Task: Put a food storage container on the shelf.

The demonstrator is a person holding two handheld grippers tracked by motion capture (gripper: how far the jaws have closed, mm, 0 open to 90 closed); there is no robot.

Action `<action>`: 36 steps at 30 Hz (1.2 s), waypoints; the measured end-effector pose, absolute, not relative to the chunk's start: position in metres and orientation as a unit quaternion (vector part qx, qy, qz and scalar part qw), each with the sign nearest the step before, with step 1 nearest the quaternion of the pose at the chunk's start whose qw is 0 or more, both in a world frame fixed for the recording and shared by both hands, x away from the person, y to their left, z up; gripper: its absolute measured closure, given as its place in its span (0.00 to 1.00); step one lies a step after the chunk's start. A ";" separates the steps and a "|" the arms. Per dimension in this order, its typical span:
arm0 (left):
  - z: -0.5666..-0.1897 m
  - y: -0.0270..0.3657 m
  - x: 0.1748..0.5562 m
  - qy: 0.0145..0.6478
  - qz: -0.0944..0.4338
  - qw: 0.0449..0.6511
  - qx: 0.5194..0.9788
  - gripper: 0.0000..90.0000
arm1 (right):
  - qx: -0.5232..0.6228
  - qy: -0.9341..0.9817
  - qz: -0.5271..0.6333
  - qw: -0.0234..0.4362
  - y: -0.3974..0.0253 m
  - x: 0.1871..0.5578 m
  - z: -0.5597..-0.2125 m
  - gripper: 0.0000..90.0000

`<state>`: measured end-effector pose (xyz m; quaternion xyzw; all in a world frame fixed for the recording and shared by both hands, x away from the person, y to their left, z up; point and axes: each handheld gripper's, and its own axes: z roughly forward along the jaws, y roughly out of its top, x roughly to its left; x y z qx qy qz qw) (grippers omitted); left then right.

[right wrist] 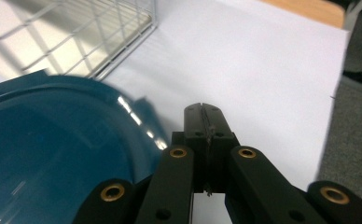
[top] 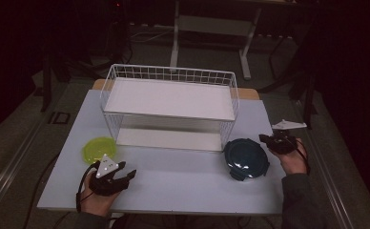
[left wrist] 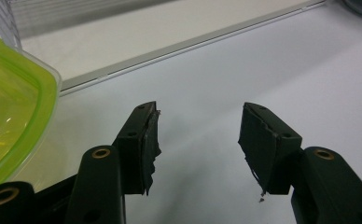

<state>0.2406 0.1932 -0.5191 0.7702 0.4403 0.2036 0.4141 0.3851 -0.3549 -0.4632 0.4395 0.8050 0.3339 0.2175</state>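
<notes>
A yellow-green round container (top: 98, 149) sits on the white table (top: 183, 176) at the left; its rim (left wrist: 16, 107) fills the left of the left gripper view. My left gripper (top: 127, 171) is open just right of it, over bare table (left wrist: 202, 135), nothing between its fingers. A dark teal round container (top: 245, 159) with side latches lies at the right; its lid (right wrist: 53, 154) is close on the left in the right gripper view. My right gripper (top: 265, 139) is shut and empty, jaws pressed together (right wrist: 206, 114), just right of the teal container.
A white wire basket rack (top: 169, 106) with a white shelf stands across the table's middle back. Its wire corner (right wrist: 114, 37) is near the teal container. The table's right edge (right wrist: 333, 98) drops to dark floor. Table legs and cables are behind.
</notes>
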 end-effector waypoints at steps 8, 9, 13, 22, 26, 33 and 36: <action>-0.520 0.195 0.240 0.443 0.204 0.415 0.768 0.53 | 0.452 0.819 0.307 0.173 -0.351 0.400 -0.482 1.00; -0.520 0.194 0.240 0.443 0.204 0.415 0.768 0.53 | 0.448 0.822 0.306 0.171 -0.351 0.398 -0.482 1.00; -0.520 0.193 0.240 0.442 0.206 0.413 0.769 0.53 | 0.436 0.829 0.302 0.176 -0.344 0.388 -0.482 1.00; -0.520 0.196 0.239 0.445 0.205 0.417 0.765 0.53 | 0.443 0.816 0.318 0.192 -0.350 0.352 -0.477 1.00; -0.521 0.195 0.240 0.445 0.203 0.415 0.767 0.53 | 0.439 0.824 0.305 0.186 -0.356 0.330 -0.485 1.00; -0.521 0.191 0.242 0.440 0.202 0.413 0.771 0.53 | 0.443 0.819 0.316 0.180 -0.353 0.323 -0.489 1.00; -0.522 0.190 0.242 0.439 0.202 0.414 0.772 0.53 | 0.427 0.827 0.321 0.173 -0.340 0.319 -0.490 1.00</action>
